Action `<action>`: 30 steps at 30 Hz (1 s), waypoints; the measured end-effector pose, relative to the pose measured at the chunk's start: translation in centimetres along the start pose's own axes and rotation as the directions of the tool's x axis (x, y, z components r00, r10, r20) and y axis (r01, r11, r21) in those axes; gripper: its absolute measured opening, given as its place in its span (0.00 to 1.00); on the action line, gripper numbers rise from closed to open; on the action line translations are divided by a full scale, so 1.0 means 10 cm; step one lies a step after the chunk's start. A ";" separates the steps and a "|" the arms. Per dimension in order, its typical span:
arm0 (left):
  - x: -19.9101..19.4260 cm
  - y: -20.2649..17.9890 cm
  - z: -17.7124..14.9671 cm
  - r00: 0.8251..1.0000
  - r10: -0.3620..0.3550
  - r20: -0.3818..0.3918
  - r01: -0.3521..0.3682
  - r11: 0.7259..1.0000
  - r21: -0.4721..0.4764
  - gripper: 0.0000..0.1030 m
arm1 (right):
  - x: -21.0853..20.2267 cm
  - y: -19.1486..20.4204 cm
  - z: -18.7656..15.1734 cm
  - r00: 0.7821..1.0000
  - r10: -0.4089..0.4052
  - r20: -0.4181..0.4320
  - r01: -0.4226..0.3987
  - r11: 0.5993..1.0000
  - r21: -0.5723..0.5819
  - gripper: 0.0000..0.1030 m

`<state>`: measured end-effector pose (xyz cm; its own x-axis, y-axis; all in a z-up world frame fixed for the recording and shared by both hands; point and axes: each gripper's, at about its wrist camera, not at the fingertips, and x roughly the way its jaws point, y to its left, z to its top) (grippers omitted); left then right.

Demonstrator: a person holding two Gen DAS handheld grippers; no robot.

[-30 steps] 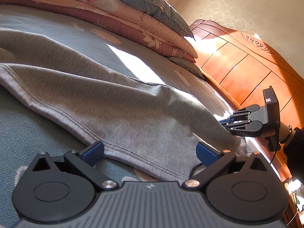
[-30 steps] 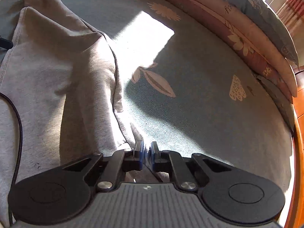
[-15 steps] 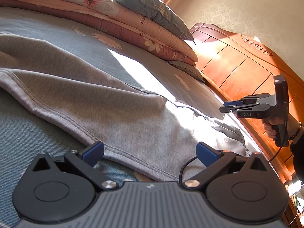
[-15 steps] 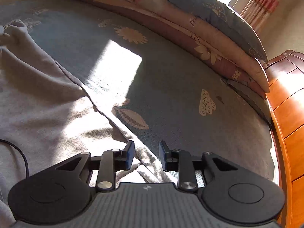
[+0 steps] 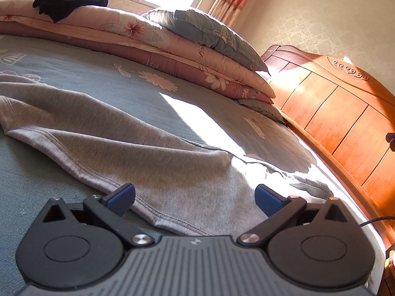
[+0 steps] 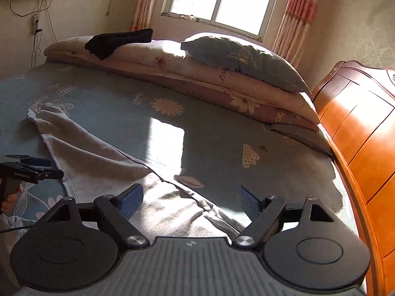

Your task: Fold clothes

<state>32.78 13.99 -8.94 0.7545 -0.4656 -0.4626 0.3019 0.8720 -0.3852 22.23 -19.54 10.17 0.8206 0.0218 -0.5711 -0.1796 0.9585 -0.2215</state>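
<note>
1. Grey garment (image 6: 98, 162) lies flat on the bed (image 6: 222, 133). Its long axis runs from the far left, where a bunched end lies, to the near right, below the right claw (image 6: 190, 198).
2. Right claw has just been opening; its jaws now stand wide and hold nothing. The near corner of the cloth lies under them, not between the pads.
3. Left claw (image 5: 195, 196) is also wide open and empty. It hovers low over the hemmed edge (image 5: 103, 185), so this hand seems nearer to the cloth.
4. Judging from this, the coming move is a new grip on an edge, to fold along the long axis.
5. Around: a quilt pile (image 6: 197, 79) and a pillow (image 6: 242, 59) at the far side, a black cloth (image 6: 116, 40) on top, a wooden headboard (image 6: 365, 128) at right. Nothing lies in the way.
</note>
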 end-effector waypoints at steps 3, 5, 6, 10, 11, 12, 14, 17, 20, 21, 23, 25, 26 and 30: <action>-0.06 -0.12 0.01 0.998 0.057 0.026 -0.059 0.996 0.072 0.99 | -0.33 -0.10 -0.22 1.000 -0.021 0.013 0.020 0.997 0.069 1.00; -0.09 -0.18 0.03 0.997 0.073 0.036 -0.076 0.993 0.088 0.99 | -0.46 -0.14 -0.42 1.000 -0.016 -0.003 0.016 0.993 0.121 1.00; -0.10 -0.20 0.04 0.996 0.078 0.040 -0.082 0.992 0.094 0.99 | -0.47 -0.15 -0.55 1.000 -0.005 -0.030 0.010 0.988 0.154 1.00; -0.17 -0.28 0.06 0.995 0.080 0.055 -0.085 0.993 0.086 0.99 | -0.26 -0.11 -1.16 0.986 0.074 -0.152 -0.020 0.944 0.330 1.00; -0.19 -0.30 0.06 0.995 0.083 0.062 -0.088 0.992 0.088 0.99 | -0.17 -0.08 -1.32 0.977 0.109 -0.183 -0.031 0.923 0.385 1.00; -0.22 -0.33 0.07 0.994 0.084 0.068 -0.091 0.991 0.096 0.99 | -0.08 -0.05 -1.48 0.967 0.146 -0.211 -0.040 0.898 0.439 1.00; -0.26 -0.39 0.07 0.993 0.085 0.083 -0.094 0.988 0.119 0.99 | 0.07 0.03 -1.75 0.945 0.198 -0.259 -0.042 0.862 0.505 1.00; -0.35 -0.50 0.07 0.990 0.086 0.107 -0.103 0.982 0.160 0.99 | 0.25 0.18 -2.11 0.910 0.242 -0.336 -0.017 0.833 0.554 1.00; -0.41 -0.58 0.06 0.990 0.075 0.122 -0.099 0.975 0.199 0.99 | 0.27 0.21 -2.33 0.887 0.264 -0.379 0.004 0.816 0.578 1.00; -0.42 -0.60 0.06 0.990 0.074 0.123 -0.098 0.973 0.208 0.99 | 0.24 0.19 -2.37 0.887 0.270 -0.376 0.002 0.810 0.586 1.00; -0.43 -0.64 0.06 0.989 0.072 0.128 -0.099 0.970 0.220 0.99 | 0.19 0.15 -2.40 0.881 0.283 -0.380 0.006 0.795 0.607 1.00; -0.44 -0.67 0.07 0.989 0.066 0.134 -0.096 0.969 0.228 0.99 | 0.15 0.12 -2.43 0.869 0.293 -0.400 0.030 0.774 0.632 1.00; -0.45 -0.68 0.07 0.989 0.064 0.136 -0.094 0.969 0.228 0.99 | 0.12 0.12 -2.43 0.868 0.290 -0.403 0.038 0.770 0.637 1.00; -0.50 -0.71 0.07 0.988 0.053 0.142 -0.086 0.969 0.233 0.99 | -0.06 0.11 -2.27 0.909 0.193 -0.370 0.067 0.807 0.586 1.00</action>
<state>27.29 10.22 -3.38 0.8446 -0.3922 -0.3644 0.3634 0.9198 -0.1478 9.20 -24.95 -7.62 0.5100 0.0998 -0.8544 0.2282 0.9420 0.2462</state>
